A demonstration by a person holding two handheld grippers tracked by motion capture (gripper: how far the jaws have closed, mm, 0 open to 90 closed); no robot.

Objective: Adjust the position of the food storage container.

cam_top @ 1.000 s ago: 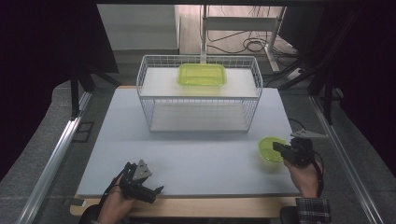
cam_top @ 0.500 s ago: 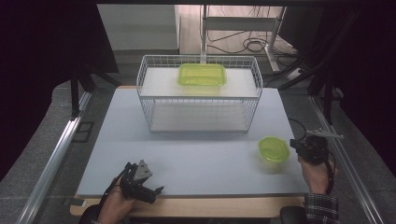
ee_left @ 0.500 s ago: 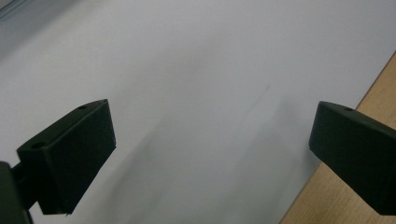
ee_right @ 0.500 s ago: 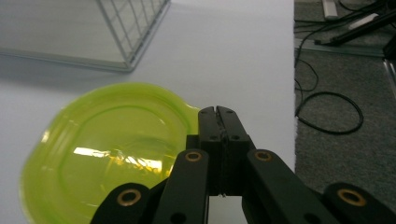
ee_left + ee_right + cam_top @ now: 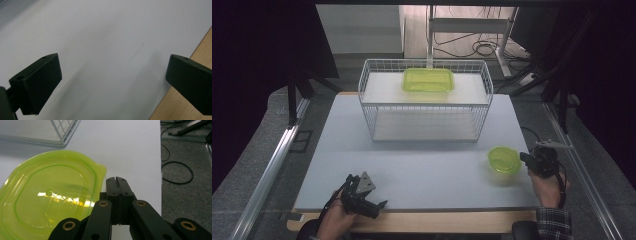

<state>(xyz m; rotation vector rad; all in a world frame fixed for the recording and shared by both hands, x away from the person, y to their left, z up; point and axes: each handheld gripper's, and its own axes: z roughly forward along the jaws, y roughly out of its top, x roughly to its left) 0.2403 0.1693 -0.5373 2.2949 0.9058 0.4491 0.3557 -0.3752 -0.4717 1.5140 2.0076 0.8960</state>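
Observation:
A round, clear green container (image 5: 503, 160) with its lid on sits on the white table top (image 5: 422, 165) at the right. In the right gripper view this container (image 5: 50, 195) lies at the left, its lid tab beside my jaws. My right gripper (image 5: 526, 159) (image 5: 116, 180) is shut with nothing between its jaws, just right of the container's rim. My left gripper (image 5: 377, 206) rests near the table's front edge. Its jaws (image 5: 112, 72) stand wide open over bare white surface.
A white wire basket (image 5: 427, 107) stands at the back middle, and its corner (image 5: 65, 130) reaches into the right gripper view. A rectangular green container (image 5: 428, 80) lies on top of it. Wooden edge (image 5: 195, 55) runs along the front. Cables (image 5: 177, 173) lie on the floor at the right.
My right gripper has drawn back to the right, off the round container's edge. The container and the left gripper have stayed put.

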